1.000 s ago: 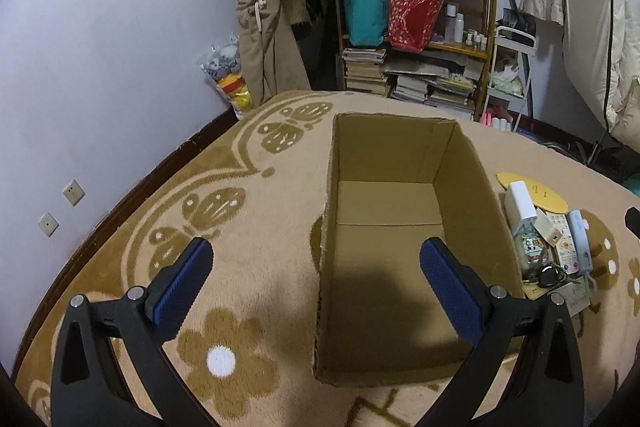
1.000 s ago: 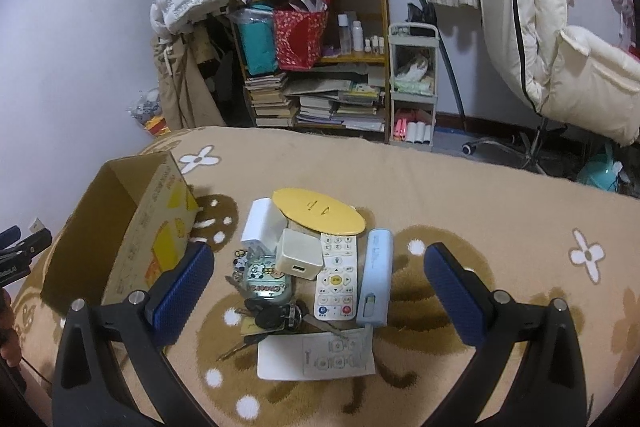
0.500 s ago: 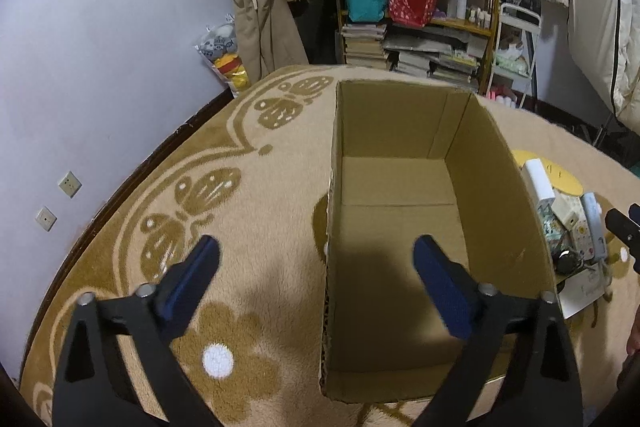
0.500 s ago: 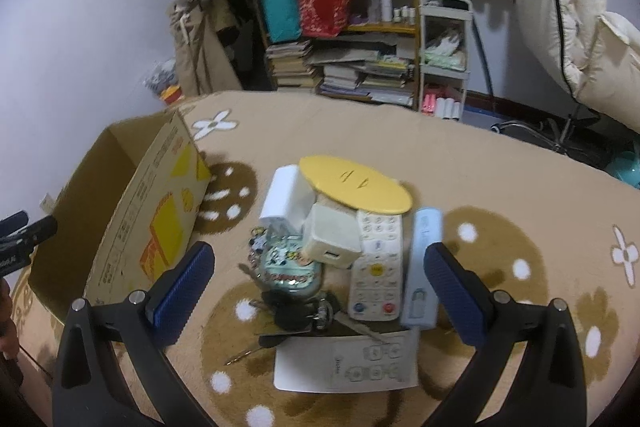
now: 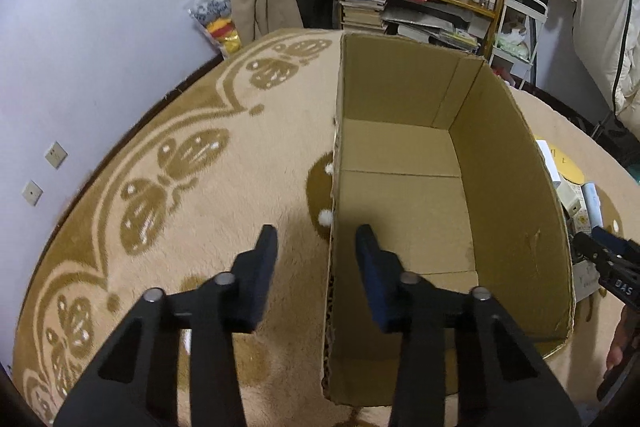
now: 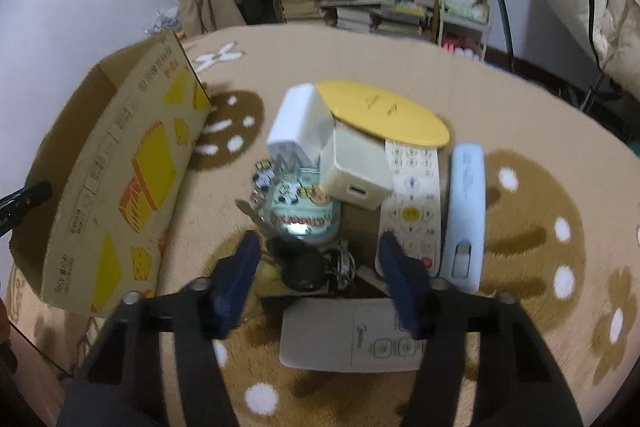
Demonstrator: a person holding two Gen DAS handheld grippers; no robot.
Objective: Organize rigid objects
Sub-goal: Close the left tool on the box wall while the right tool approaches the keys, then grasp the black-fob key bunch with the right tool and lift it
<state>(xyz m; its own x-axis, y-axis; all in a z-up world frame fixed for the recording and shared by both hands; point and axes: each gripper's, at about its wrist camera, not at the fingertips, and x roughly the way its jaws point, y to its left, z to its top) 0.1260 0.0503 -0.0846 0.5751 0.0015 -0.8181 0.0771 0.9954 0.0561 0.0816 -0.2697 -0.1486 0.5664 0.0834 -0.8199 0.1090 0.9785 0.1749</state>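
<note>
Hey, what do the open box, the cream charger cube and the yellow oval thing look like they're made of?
Box: corrugated cardboard, matte brown; fluted edge shows at its near corner, printed yellow outside.
Charger cube: likely hard plastic, smooth cream shell with a port slot.
Yellow oval: probably plastic, flat and evenly coloured with a faint sheen; can't be sure.

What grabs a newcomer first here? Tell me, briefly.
The open, empty cardboard box on the patterned rug, its left wall between the left tongs. Beside it lies a heap of small things: a yellow oval lid, a white remote, a cream charger and a bunch of keys before the right tongs.
</note>
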